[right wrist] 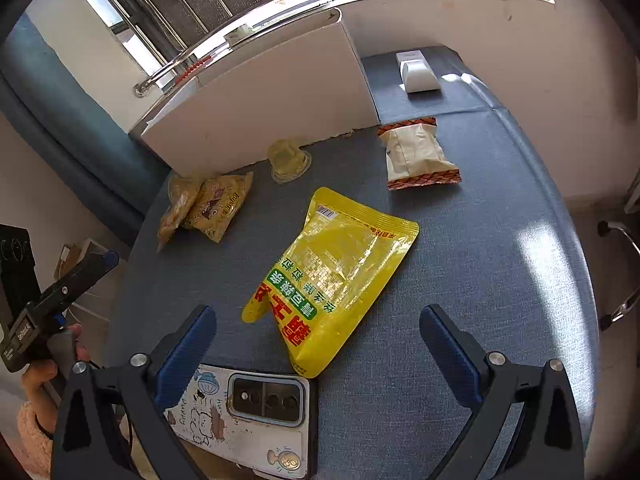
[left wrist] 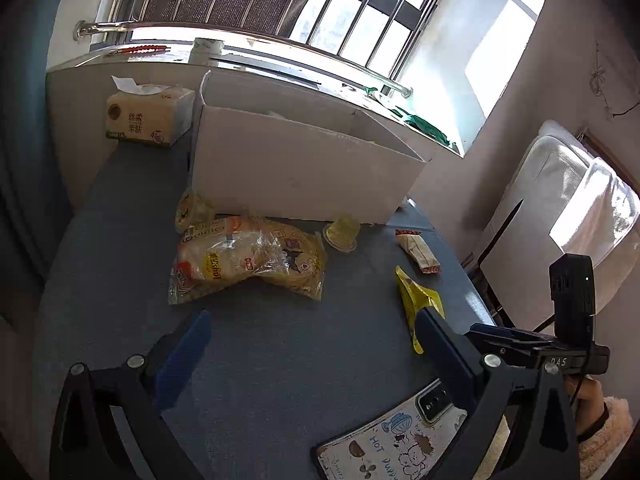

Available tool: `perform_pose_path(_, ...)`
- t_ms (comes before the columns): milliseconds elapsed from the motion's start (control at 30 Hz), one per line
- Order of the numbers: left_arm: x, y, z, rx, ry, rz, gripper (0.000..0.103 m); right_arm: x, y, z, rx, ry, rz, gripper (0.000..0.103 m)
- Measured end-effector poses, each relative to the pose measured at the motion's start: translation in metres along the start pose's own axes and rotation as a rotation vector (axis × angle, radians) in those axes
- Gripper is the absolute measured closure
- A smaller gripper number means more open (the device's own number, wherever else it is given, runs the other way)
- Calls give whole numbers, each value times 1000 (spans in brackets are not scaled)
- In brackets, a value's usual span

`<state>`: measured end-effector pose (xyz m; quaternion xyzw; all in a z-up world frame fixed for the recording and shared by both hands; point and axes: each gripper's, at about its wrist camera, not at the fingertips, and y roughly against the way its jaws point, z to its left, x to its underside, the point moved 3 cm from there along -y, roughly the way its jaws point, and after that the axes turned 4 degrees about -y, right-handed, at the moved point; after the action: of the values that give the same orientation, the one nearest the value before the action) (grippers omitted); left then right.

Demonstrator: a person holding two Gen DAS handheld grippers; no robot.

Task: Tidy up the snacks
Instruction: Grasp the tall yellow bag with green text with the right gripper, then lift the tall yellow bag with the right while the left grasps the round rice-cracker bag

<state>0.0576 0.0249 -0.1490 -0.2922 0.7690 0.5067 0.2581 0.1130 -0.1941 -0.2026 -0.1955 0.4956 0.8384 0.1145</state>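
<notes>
**Right wrist view: yellow pouch lined up, nothing gripped yet**

Right wrist view showed your right gripper [right wrist: 318, 320] spread wide with nothing between its blue fingers [right wrist: 188, 344] — the yellow snack pouch [right wrist: 336, 276] lay flat on the blue tabletop [right wrist: 460, 264] just ahead, its near corner reaching down into the gap. That framing read as an approach for a pick, judged from the pouch sitting so squarely in front of the jaws. A phone in a cartoon case [right wrist: 244, 420] lay right beside the pouch's near corner, under the left finger, so a low closing stroke risked catching it.

Your left gripper [left wrist: 312, 340] was likewise wide open and empty, hovering over bare tabletop with the large clear bag of yellow snacks [left wrist: 248, 264] ahead of it. Two small jelly cups sat against the foot of the white cardboard box [left wrist: 304, 168] — one [left wrist: 342, 233] upside down beside the bag, the other [left wrist: 192, 208] tipped behind it. A white packet with red-patterned ends [right wrist: 420, 154] lay apart toward the right edge.

The box stood open at the back of the table, probably the destination, since the snacks were scattered in front of it. I could not tell what was already inside. A tissue pack [left wrist: 148, 118] stood to its left, and a small white object [right wrist: 418, 74] sat to its right.
</notes>
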Motion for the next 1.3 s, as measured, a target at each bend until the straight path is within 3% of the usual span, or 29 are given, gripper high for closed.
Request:
perform_pose_path(167, 3, -2, -16, -5, -55, 0, 0, 3, -12, -12, 30, -93, 41, 0)
perform_pose_path(267, 0, -2, -17, 8, -62, -5, 0, -6, -15, -7, -28, -119, 34, 0)
perform_pose_path(467, 7, -3, -7, 13, -41, 15, 0, -18, -30, 5, 23, -116, 43, 0)
perform_pose_path(600, 9, -5, 1, 23, -3, 25, 0, -28, -47, 21, 90, -11, 91, 0)
perform_pose_path(733, 10, -2, 3, 16, -7, 14, 0, -31, -58, 39, 52, 71, 140, 0)
perform_pose_path(933, 12, -2, 12, 1, 10, 24, 0, -23, -68, 58, 181, 231, 160, 0)
perform_pose_path(1000, 13, -4, 14, -9, 14, 31, 0, -22, -67, 61, 222, 270, 143, 13)
perform_pose_path(1033, 14, -4, 14, -10, 12, 34, 0, -22, -63, 63, 261, 317, 116, 61)
perform_pose_path(1067, 14, -6, 15, -13, 8, 42, 0, -23, -59, 63, 206, 297, 120, 71)
perform_pose_path(1100, 14, -8, 16, -21, 2, 51, 0, -23, -58, 58, 142, 241, 142, 71)
perform_pose_path(1200, 13, -16, 20, -47, -35, 71, 0, -21, -50, 55, 153, 258, 113, 72)
perform_pose_path(1300, 5, -24, 30, -73, -55, 83, 0, -20, -31, 52, 55, 194, 88, 72)
